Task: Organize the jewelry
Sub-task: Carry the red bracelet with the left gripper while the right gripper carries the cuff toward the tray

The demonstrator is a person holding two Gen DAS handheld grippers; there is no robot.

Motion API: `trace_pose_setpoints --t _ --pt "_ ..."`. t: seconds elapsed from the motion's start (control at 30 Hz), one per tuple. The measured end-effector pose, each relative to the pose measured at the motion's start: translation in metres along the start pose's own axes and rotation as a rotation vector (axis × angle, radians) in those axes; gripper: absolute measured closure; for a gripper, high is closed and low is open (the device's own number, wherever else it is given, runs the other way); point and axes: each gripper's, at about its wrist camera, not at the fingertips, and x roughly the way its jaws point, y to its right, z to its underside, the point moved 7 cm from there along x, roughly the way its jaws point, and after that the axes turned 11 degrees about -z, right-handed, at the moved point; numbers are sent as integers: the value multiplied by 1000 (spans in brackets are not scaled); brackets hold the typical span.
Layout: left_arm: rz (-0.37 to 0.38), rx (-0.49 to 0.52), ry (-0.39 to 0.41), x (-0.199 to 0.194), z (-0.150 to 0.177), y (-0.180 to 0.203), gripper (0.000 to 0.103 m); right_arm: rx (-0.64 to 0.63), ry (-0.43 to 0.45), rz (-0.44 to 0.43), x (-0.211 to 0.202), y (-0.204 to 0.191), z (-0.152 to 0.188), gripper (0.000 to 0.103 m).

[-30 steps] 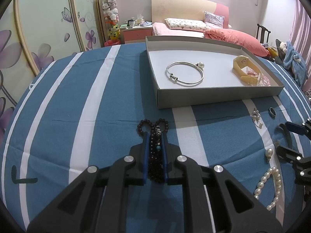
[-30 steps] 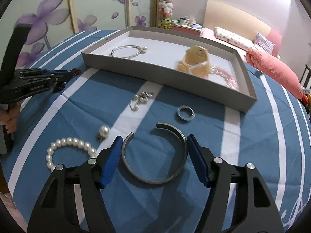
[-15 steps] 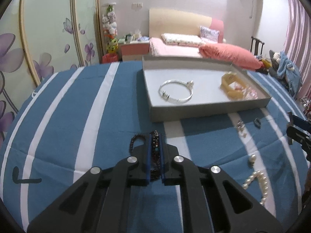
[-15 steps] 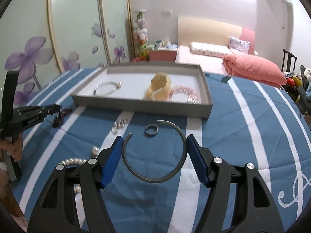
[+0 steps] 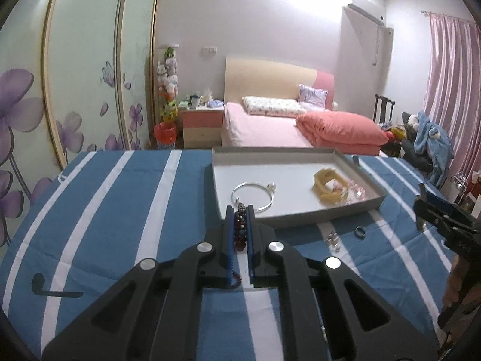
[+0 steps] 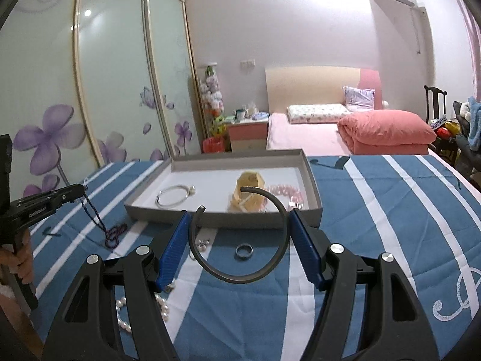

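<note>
While your left gripper [image 5: 240, 210] is clamped on the dark bead bracelet [image 5: 239, 231], the strand hangs from its tips down to the surface, as the right wrist view shows [image 6: 99, 219]. Your right gripper [image 6: 240, 228] holds the dark open bangle [image 6: 237, 234] between its blue pads [image 6: 173, 252], lifted off the striped surface [image 6: 375, 210]. Just past both grippers sits the grey tray [image 5: 354, 207]; inside it lie a silver bangle [image 5: 254, 195], a yellow band [image 5: 326, 188] and pink beads [image 6: 285, 191]. On the surface near the tray's front wall: a small dark ring [image 6: 244, 251], a cluster of small silver pieces [image 5: 333, 239], and a white pearl bracelet [image 6: 141, 310] beside the right gripper's left finger.
</note>
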Motion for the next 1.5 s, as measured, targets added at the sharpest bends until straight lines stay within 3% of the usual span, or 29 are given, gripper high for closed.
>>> trace_pose_setpoints --t 0.37,0.8,1.07,1.5 --pt "29 4 80 -18 -27 13 95 0 24 -5 0 -1 -3 36" --pt "45 -25 192 -34 -67 34 95 -79 177 56 -8 -11 -34 36" --pt "15 -39 249 -39 -81 49 95 -111 246 102 0 -14 -42 36" --pt "-40 -35 279 -26 -88 57 95 -89 278 157 8 1 -51 36"
